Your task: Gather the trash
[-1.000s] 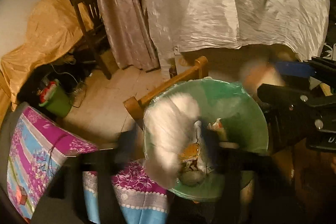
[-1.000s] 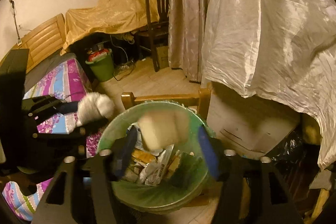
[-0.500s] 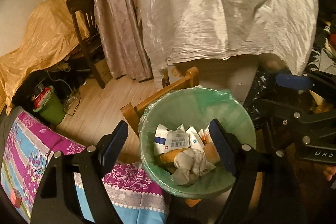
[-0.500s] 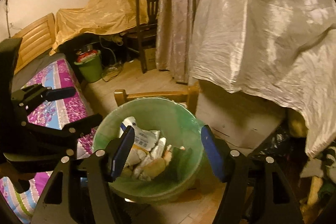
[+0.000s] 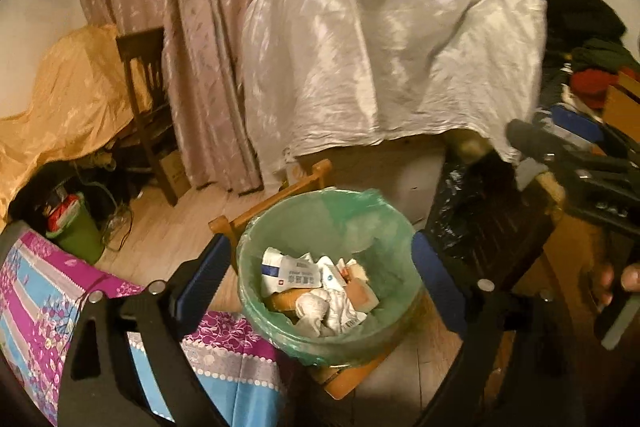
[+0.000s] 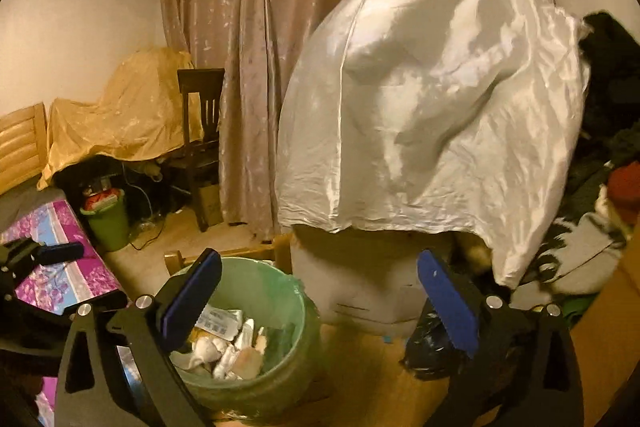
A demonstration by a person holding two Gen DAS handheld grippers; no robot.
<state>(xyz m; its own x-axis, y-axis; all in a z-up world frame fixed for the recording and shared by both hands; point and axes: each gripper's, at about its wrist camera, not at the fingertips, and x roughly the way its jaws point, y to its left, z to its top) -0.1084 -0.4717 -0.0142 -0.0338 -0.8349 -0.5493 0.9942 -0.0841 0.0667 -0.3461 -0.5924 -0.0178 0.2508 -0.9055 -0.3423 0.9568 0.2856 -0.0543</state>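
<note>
A green trash bin (image 5: pixel 280 223) lined with a green bag stands on a small wooden stool (image 5: pixel 276 199). It holds crumpled tissue (image 5: pixel 320 307), white wrappers (image 5: pixel 292 269) and a tan sponge-like piece (image 5: pixel 360 297). My left gripper (image 5: pixel 320 267) is open and empty above the bin, its blue pads on either side of it. My right gripper (image 6: pixel 320 295) is open and empty, raised to the right of the bin (image 6: pixel 276 291). The right gripper also shows in the left wrist view (image 5: pixel 560 143), and the left gripper in the right wrist view (image 6: pixel 48 253).
A large object under a white sheet (image 5: pixel 392 39) stands behind the bin. A black bag (image 5: pixel 472 211) lies to its right. A dark chair (image 5: pixel 144 99), a gold-covered pile (image 5: pixel 60 107), a small green bin (image 5: pixel 76 227) and a floral bedspread (image 5: pixel 36 291) are at left.
The tissue and the tan piece left the grippers and dropped into the bin. Both grippers have since lifted and drawn back, the right one swinging to the right.
</note>
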